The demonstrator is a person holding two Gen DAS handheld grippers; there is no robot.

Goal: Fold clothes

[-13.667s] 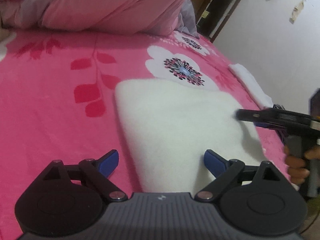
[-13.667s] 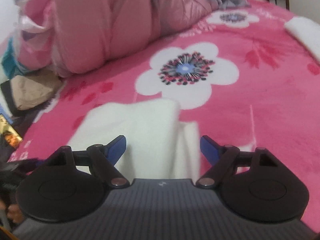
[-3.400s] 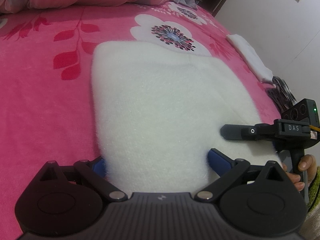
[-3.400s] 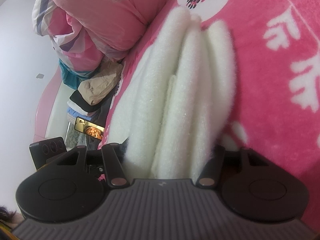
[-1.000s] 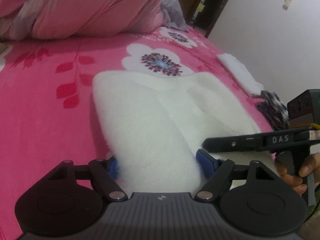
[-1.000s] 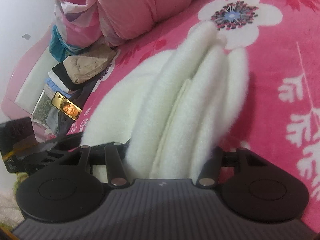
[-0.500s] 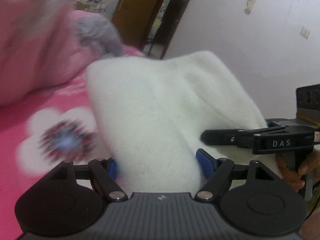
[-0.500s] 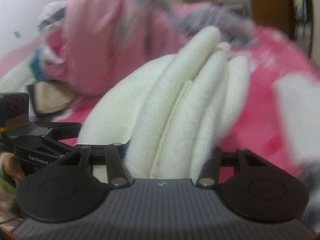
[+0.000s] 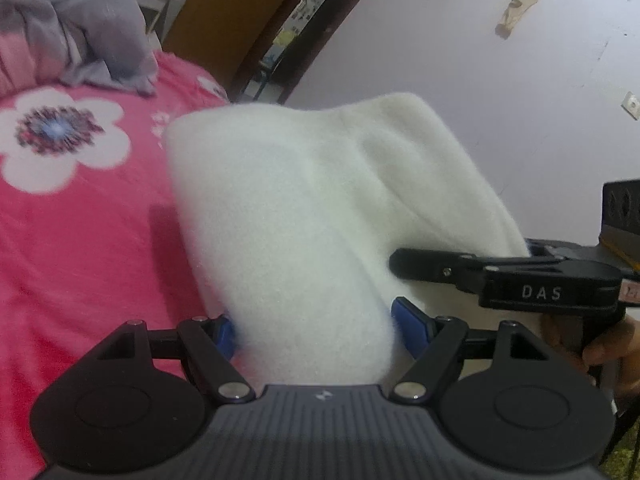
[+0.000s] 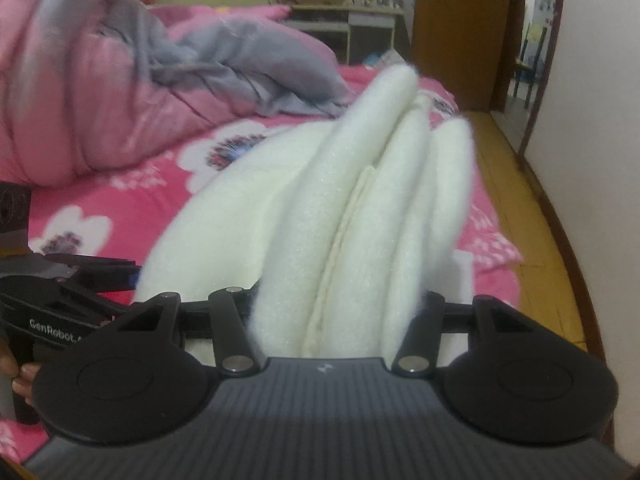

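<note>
- A pink quilt [image 10: 60, 92] with a grey lining is lying heaped at the far left of the bed [image 9: 60, 240], well clear of the work, so the flowered cover is staying free as a folding surface.
- The left gripper [image 9: 316, 330] is squeezing a thick wad of the fleece [image 9: 304, 208]; its blue pads [image 9: 410, 322] are pressing in on both sides, closed as far as the bulk allows. That hold is likely taking one end of the bundle's weight.
- The fleece, a white folded garment, is hanging in the air between the two tools and above the bed, not lying flat; in the right wrist view its layers are standing up as three or four ridges. Gripping every layer at once is probably what is keeping the folds from sliding apart.
- The right gripper [image 10: 338, 312] is clamping the other end, its fingers buried in the pile and drawn in tight against the stacked edges. In the left wrist view a hand [image 9: 600, 344] is holding its grip.
- Further right a wall and an open door [image 10: 532, 40] are showing, so both tools are tilting up off the bed.
- I judge the bundle is being carried or turned as one piece; whether for another fold or for setting aside, I cannot tell.
</note>
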